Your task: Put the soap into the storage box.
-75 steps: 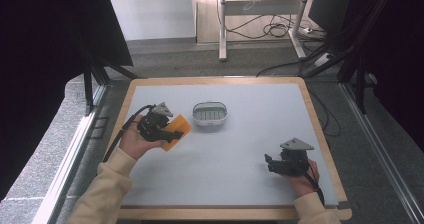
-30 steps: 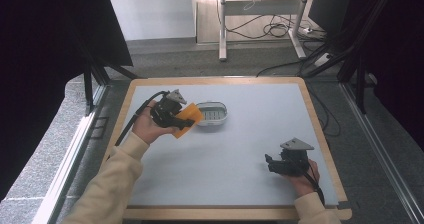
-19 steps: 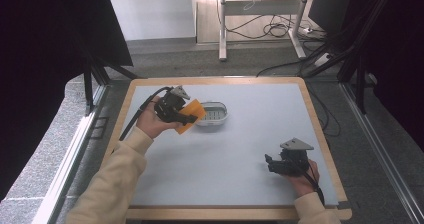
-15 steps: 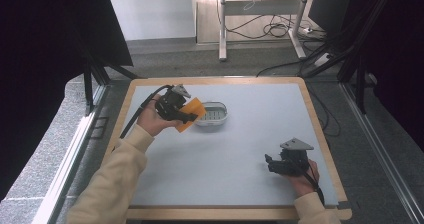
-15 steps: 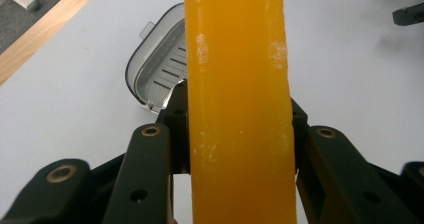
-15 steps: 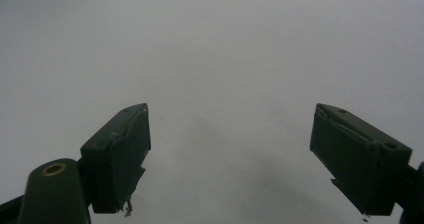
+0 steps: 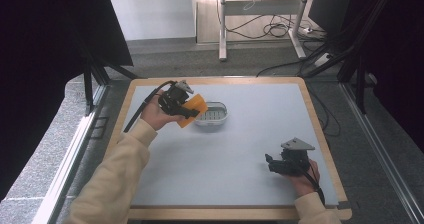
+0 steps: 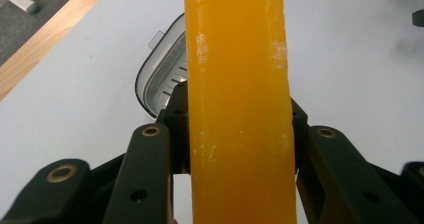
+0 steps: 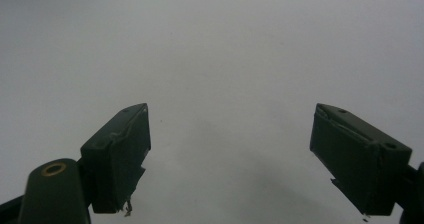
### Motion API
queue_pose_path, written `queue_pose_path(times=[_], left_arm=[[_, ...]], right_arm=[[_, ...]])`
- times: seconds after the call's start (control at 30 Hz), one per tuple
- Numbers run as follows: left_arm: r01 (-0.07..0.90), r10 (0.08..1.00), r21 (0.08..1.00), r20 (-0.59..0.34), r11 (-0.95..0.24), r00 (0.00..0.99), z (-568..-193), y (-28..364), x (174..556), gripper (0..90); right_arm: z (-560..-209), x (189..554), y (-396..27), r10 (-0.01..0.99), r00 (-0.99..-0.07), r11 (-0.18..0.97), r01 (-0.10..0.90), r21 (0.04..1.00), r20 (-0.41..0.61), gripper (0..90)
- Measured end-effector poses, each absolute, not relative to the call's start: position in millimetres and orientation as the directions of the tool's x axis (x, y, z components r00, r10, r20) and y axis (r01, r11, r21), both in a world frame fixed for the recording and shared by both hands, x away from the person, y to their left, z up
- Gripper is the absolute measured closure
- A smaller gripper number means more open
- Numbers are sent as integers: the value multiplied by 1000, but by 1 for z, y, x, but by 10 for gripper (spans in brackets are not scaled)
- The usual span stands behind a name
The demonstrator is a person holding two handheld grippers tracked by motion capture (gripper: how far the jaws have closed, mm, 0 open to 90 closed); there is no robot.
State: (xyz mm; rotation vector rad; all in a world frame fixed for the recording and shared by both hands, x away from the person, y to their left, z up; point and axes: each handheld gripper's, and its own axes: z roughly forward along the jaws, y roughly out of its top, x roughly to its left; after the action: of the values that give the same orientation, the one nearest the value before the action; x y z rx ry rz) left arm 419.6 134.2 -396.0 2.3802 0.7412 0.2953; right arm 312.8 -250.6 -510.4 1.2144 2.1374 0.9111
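Note:
My left gripper [image 7: 186,107] is shut on an orange soap bar [image 7: 194,109], held above the table at the left edge of a small grey soap dish [image 7: 212,113]. In the left gripper view the orange bar [image 8: 237,99] stands on edge between the two black jaws, and the ribbed dish [image 8: 162,81] lies just beyond it to the left. My right gripper [image 7: 272,163] rests low over the white table near the front right. Its jaws stand wide apart in the right gripper view, the gripper [image 9: 230,149] with nothing between them.
The white table top has a wooden rim [image 7: 320,129] all round. Black frame posts [image 7: 90,84] stand at the left. Behind the table are a desk's legs and cables [image 7: 275,29] on the floor.
My left hand has carried the orange bar from the table's left side to the right and away from me, up to the dish's edge. The right hand has stayed put.

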Motion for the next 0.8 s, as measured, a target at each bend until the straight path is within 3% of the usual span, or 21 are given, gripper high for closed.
queue_pose_path(times=[0.8], left_arm=[[373, 506, 596, 66, -711, 860, -391, 115, 444, 618]], right_arm=[[-510, 313, -251, 881, -461, 369, 532, 762, -104, 166]])
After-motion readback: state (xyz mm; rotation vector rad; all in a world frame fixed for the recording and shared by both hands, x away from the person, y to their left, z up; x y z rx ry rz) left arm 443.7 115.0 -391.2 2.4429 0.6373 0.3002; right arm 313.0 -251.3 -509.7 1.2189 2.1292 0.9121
